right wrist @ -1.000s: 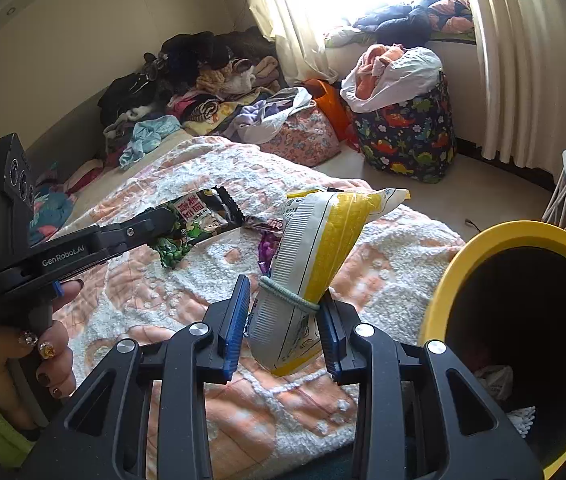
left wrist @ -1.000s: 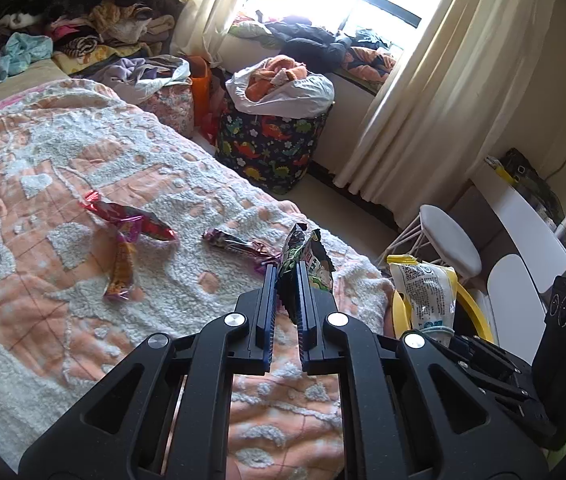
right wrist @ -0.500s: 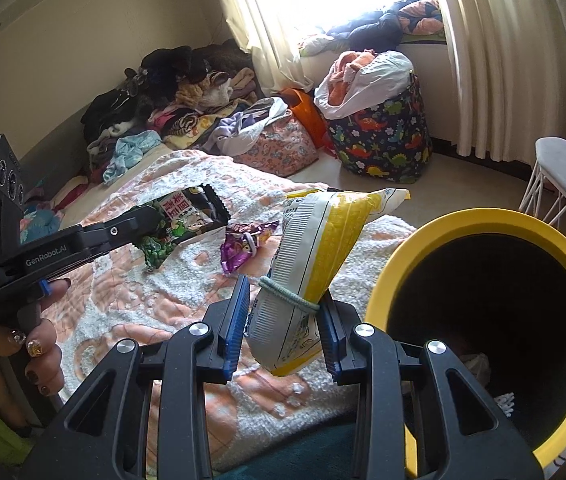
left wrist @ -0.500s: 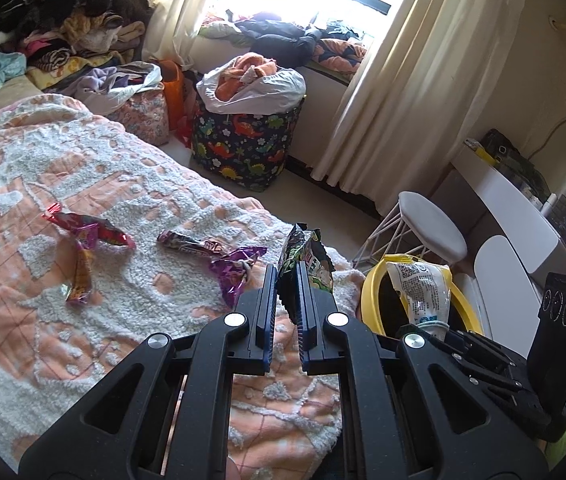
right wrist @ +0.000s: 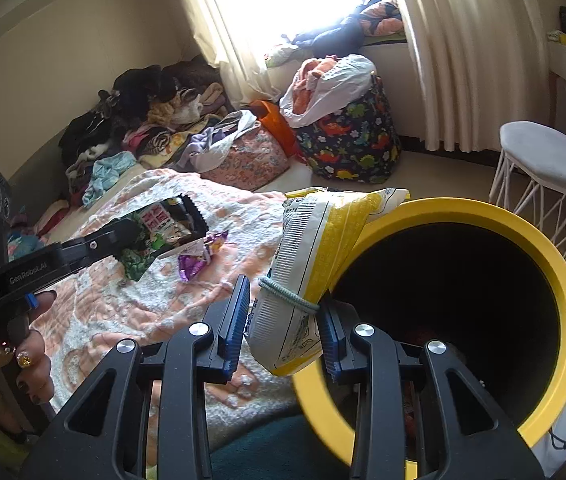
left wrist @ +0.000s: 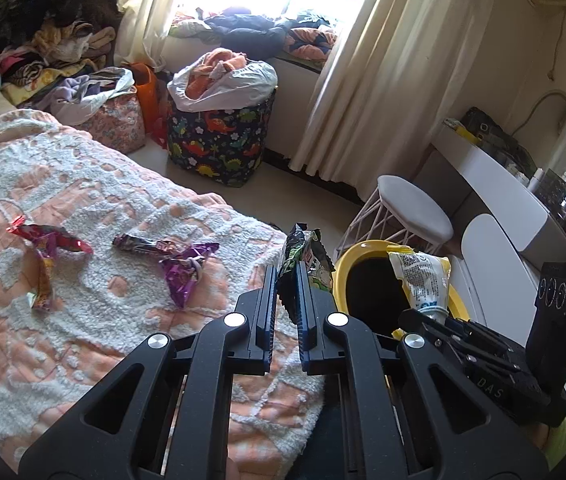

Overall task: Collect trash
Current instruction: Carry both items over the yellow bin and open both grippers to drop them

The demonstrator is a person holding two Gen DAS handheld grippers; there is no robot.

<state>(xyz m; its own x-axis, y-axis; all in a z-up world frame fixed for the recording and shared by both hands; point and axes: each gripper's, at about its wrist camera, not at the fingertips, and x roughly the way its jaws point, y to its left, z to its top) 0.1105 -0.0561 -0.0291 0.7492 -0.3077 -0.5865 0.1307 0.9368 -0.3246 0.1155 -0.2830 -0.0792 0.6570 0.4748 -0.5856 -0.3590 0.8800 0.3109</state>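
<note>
My left gripper [left wrist: 286,280] is shut on a green and black snack bag [left wrist: 303,258], held above the bed's edge beside the yellow bin [left wrist: 341,276]. From the right wrist view that left gripper [right wrist: 131,236] holds the green bag [right wrist: 159,232] over the blanket. My right gripper [right wrist: 283,312] is shut on a yellow and white chip bag [right wrist: 315,256] tied with an elastic band, at the near-left rim of the yellow bin [right wrist: 555,280]. The chip bag [left wrist: 421,276] also shows over the bin in the left wrist view. Purple wrappers [left wrist: 185,268] and red wrappers [left wrist: 49,240] lie on the blanket.
The peach and white blanket [left wrist: 83,192] covers the bed. A dinosaur-print hamper [left wrist: 219,140] full of laundry stands by the curtain [left wrist: 383,80]. A white stool [left wrist: 415,208] and a white desk [left wrist: 495,184] are behind the bin. Clothes piles [left wrist: 43,52] line the wall.
Both grippers have swung right with their bags. The yellow bin has come much nearer and now fills the right of the right wrist view; the chip bag now overlaps its rim.
</note>
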